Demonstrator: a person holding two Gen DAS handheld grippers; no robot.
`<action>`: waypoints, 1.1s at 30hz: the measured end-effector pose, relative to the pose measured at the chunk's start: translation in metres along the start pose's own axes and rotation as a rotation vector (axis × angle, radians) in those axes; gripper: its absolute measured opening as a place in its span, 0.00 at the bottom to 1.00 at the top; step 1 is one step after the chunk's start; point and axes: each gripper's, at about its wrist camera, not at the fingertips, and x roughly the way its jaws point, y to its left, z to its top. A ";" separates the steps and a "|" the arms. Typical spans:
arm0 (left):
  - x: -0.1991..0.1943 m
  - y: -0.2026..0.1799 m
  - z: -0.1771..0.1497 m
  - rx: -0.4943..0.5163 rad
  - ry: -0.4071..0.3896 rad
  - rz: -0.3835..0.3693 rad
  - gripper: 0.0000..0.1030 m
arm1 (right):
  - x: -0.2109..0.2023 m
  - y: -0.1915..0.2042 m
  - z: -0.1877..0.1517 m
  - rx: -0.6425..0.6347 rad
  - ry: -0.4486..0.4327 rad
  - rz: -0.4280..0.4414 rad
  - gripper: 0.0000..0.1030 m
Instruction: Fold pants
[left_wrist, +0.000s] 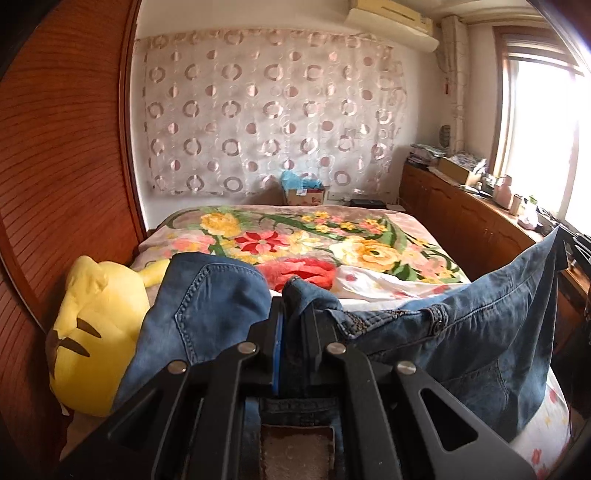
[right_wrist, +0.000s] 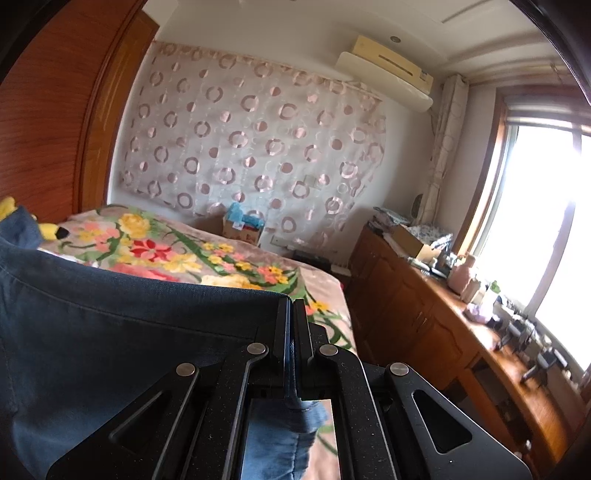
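The blue denim pants (left_wrist: 480, 325) are held up over the bed between both grippers. My left gripper (left_wrist: 295, 310) is shut on a bunched edge of the pants near the waistband, with a back pocket hanging to its left. The cloth stretches to the right, up to my right gripper at the far right edge of the left wrist view. In the right wrist view my right gripper (right_wrist: 293, 314) is shut on a corner of the pants (right_wrist: 110, 332), which spread out taut to the left and hang below the fingers.
A bed with a floral blanket (left_wrist: 295, 236) lies below. A yellow plush toy (left_wrist: 92, 332) sits at its left by the wooden wardrobe (left_wrist: 55, 166). A cluttered wooden cabinet (right_wrist: 424, 306) runs along the right under the window. A cardboard box (left_wrist: 303, 192) stands beyond the bed.
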 end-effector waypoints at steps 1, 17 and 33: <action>0.008 0.002 0.000 -0.002 0.007 0.005 0.04 | 0.008 0.004 0.002 -0.016 0.004 -0.009 0.00; 0.022 0.010 -0.028 0.032 0.121 -0.005 0.25 | 0.067 0.042 -0.028 -0.015 0.214 0.059 0.48; -0.015 -0.005 -0.083 0.049 0.216 -0.129 0.56 | -0.044 0.092 -0.042 0.126 0.249 0.469 0.50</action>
